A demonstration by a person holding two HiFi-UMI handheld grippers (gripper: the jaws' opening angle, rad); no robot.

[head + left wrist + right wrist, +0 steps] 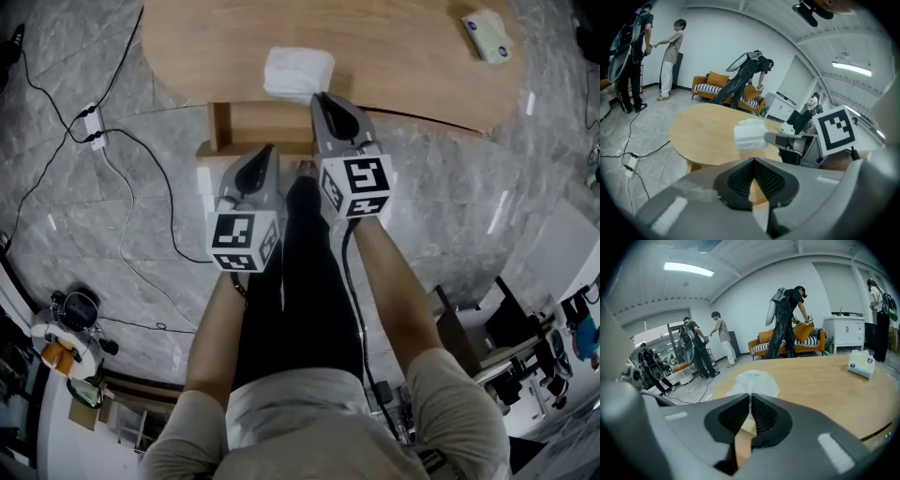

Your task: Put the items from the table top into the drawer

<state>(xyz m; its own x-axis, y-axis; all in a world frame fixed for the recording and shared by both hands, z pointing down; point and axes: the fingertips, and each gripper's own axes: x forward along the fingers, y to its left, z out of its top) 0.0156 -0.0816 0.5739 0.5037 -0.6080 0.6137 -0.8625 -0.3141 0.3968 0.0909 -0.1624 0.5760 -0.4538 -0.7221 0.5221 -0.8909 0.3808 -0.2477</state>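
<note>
Our left gripper (269,150) hangs clenched and empty short of the table (394,75); our right gripper (319,97), also clenched, touches the near edge of the white packet (298,70).

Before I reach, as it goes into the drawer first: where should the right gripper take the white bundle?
Its near edge: the white bundle lies flat by the near rim of the table, just beyond the shut right gripper. Probably open the jaws, come from the person's side, and pinch that soft edge.
</note>
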